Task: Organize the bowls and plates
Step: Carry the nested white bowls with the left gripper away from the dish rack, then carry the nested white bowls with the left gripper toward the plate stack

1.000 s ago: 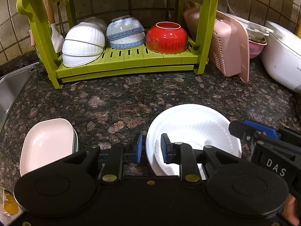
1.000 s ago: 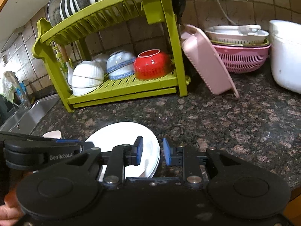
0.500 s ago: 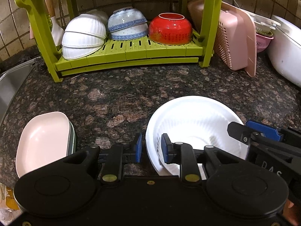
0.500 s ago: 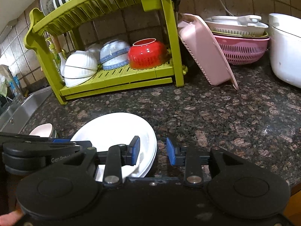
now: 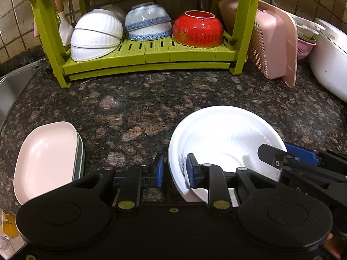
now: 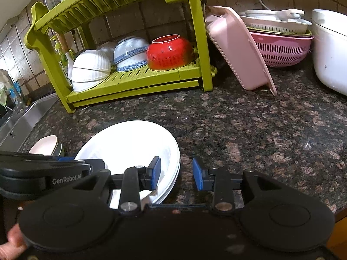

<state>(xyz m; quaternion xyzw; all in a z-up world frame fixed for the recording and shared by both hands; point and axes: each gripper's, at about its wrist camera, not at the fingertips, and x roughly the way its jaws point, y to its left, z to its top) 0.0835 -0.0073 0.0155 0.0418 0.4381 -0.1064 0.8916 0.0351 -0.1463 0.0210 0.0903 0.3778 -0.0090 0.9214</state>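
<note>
Both jaws parted, straddling opposite rims of white plates (image 5: 223,138), ungripped.

A wide bare strip of worktop (image 5: 151,99) lies open between the rack (image 5: 147,58) and the white plates (image 5: 216,134). The rack's lower shelf is filled by white bowls (image 5: 95,34), a blue bowl (image 5: 147,23) and a red bowl (image 5: 198,30). A pink tray (image 5: 46,158) blocks the left, a pink basket (image 6: 238,52) the right of the rack.
</note>
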